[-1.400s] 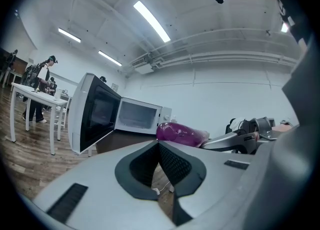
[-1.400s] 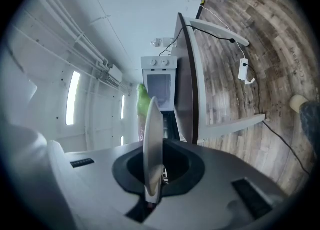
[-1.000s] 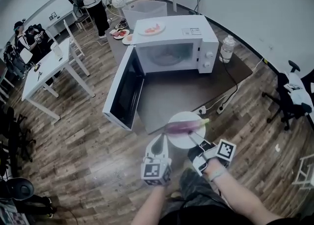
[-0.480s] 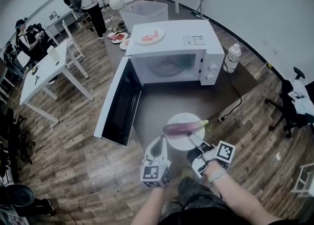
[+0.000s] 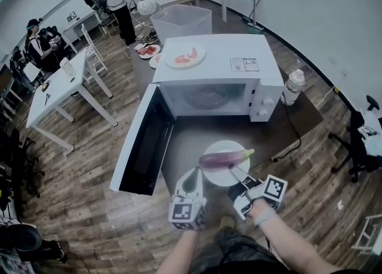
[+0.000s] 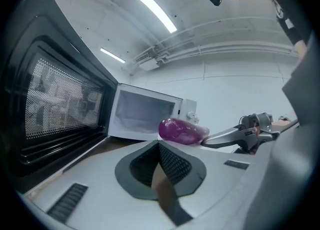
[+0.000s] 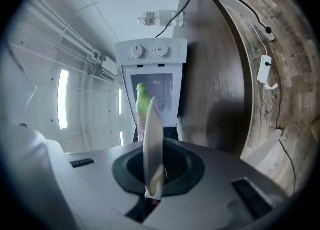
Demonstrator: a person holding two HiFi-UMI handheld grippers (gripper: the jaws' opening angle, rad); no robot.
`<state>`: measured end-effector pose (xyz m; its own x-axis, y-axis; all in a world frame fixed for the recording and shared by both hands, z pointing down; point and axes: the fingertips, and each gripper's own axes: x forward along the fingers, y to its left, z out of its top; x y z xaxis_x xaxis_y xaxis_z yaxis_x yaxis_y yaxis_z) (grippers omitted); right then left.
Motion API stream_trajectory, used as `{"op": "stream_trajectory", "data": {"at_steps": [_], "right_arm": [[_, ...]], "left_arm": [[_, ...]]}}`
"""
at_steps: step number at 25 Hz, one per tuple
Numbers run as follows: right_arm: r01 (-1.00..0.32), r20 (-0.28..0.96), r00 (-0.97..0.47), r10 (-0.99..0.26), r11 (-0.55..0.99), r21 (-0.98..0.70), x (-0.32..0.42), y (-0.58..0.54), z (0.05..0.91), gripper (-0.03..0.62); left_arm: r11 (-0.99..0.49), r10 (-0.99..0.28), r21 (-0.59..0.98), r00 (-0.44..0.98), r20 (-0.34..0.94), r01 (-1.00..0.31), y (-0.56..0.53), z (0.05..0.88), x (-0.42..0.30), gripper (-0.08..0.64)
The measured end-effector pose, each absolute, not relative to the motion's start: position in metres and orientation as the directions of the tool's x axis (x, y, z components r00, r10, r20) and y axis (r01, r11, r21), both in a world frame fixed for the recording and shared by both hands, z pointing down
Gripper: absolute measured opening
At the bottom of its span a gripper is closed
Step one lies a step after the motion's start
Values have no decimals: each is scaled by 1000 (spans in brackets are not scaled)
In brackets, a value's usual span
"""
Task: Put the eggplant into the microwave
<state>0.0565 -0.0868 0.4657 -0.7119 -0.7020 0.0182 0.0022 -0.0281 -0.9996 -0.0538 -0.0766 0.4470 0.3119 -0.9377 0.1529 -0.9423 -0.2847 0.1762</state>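
Right gripper (image 5: 234,175) jaws pinch the rim of a white plate (image 5: 218,177). A glossy purple, green-stemmed eggplant (image 5: 222,159) lies across it, before the open microwave (image 5: 218,64), whose label is unreadable. Left gripper (image 5: 192,175) jaws are closed, empty.

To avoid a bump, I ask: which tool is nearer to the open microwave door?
Left. The left tool is just right of the door, near its lower end; the right tool, shut on the plate, is farther right.
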Motion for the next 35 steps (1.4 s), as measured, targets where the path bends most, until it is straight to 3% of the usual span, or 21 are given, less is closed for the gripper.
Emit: {"op": "stream_trajectory", "data": {"at_steps": [15,35], "right_arm": [[33,-4,-702,-712,-27,-999,45,-159,480,6],[13,-12,-666,-746,5,-1000,27,-257,490,6]], "left_arm": [[-256,-961,157,269,67,-954,-161,456,-75,0],[-210,-970,223,232,78,-952,-236,464,-96,0]]}}
